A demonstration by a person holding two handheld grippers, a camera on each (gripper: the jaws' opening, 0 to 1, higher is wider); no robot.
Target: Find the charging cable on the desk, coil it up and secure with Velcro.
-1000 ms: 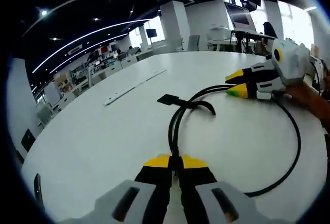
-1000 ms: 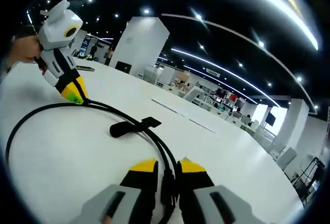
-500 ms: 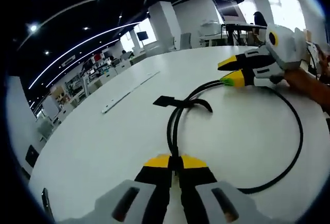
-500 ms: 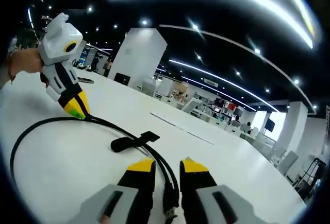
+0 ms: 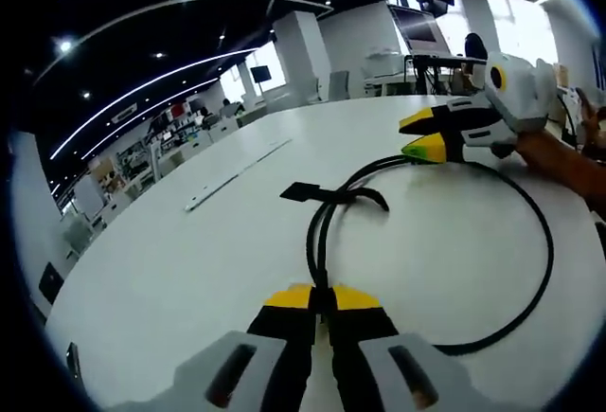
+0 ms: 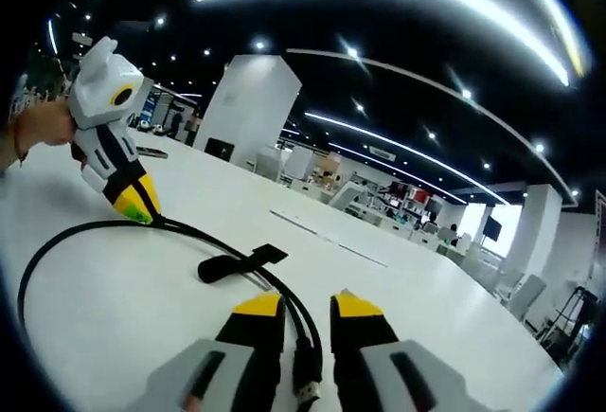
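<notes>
Left claw [image 5: 320,300] is clamped on the black charging cable [image 5: 544,270], its yellow tips pressed together over the doubled strands; from there the cable runs away across the white desk [image 5: 189,270], swings round in one wide loop and comes back beside itself; a black Velcro strap [image 5: 312,190] lies where the strands meet, one tab spread flat on the desk. Right claw [image 6: 305,310] stands with its jaws apart, the two strands and the plug end [image 6: 306,384] lying loose in the gap between them.

Risk, as I judge it: the loop is held at one point alone, so the stiff cable may spring wider or slide on the smooth desk; if the right claw closes off-centre it may catch one strand and leave the other, and the coil would come out lopsided; a pull from the left could also drag the strap out of reach before it can be wrapped.
</notes>
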